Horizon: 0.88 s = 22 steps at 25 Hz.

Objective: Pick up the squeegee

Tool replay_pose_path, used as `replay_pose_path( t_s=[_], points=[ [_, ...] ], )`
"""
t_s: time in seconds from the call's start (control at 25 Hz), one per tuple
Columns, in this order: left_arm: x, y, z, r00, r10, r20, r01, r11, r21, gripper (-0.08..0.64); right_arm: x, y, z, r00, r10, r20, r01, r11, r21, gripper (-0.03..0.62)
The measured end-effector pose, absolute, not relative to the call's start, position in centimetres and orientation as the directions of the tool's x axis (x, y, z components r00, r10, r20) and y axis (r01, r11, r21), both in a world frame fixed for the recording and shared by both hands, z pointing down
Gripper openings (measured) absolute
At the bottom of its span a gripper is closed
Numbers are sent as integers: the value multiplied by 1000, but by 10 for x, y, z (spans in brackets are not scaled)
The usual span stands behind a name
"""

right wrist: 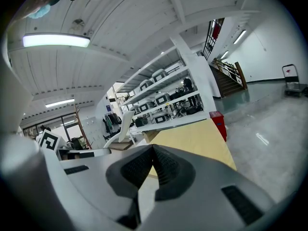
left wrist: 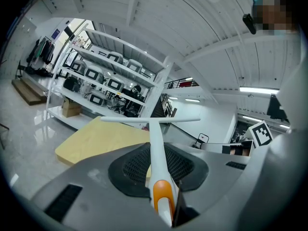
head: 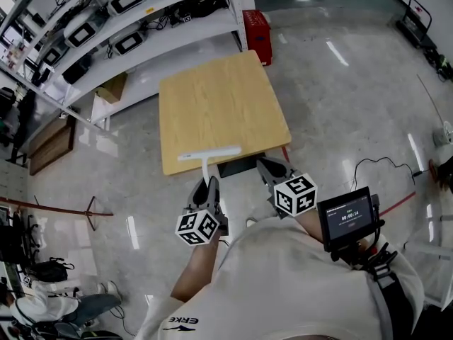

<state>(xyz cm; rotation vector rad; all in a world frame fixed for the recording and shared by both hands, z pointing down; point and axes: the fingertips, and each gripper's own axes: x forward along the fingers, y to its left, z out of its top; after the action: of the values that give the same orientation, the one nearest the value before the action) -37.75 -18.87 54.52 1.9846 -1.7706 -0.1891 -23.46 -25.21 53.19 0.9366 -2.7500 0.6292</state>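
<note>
The squeegee (head: 207,156) is white, with a long thin blade across a straight handle that has an orange band (left wrist: 161,190) near its end. My left gripper (head: 209,184) is shut on the handle and holds the blade level above the near edge of the light wooden table (head: 221,101). In the left gripper view the handle (left wrist: 156,146) runs out between the two pads to the blade (left wrist: 149,120). My right gripper (head: 267,164) hangs beside it to the right at the table's near edge, its pads (right wrist: 166,170) closed together with nothing between them.
White shelving (head: 127,27) with several devices lines the back left. A red box (head: 257,35) stands by the table's far corner. A dark flat thing (head: 241,166) sits under the near edge. Cables (head: 382,165) lie on the glossy floor at right. Another person (head: 42,307) sits at lower left.
</note>
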Motion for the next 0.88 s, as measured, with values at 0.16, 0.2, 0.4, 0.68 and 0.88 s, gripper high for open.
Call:
replay_pose_path(
  t_s=[0.16, 0.2, 0.4, 0.68, 0.88],
  points=[
    [-376, -192, 546, 164, -964, 207, -901, -61, 429, 84, -234, -254, 533, -789, -542, 289, -614, 714, -338, 3],
    [-376, -193, 545, 167, -964, 208, -901, -64, 428, 84, -234, -254, 533, -789, -542, 291, -614, 713, -338, 3],
    [-372, -195, 542, 190, -957, 217, -901, -82, 425, 84, -231, -253, 532, -783, -545, 301, -622, 707, -338, 3],
    [-367, -204, 542, 222, -951, 216, -899, -113, 423, 84, -231, -255, 535, -775, -552, 308, -631, 700, -335, 3],
    [-364, -209, 545, 237, -947, 217, -896, -127, 425, 84, -231, -258, 538, -773, -551, 315, -634, 700, -329, 3]
  ],
)
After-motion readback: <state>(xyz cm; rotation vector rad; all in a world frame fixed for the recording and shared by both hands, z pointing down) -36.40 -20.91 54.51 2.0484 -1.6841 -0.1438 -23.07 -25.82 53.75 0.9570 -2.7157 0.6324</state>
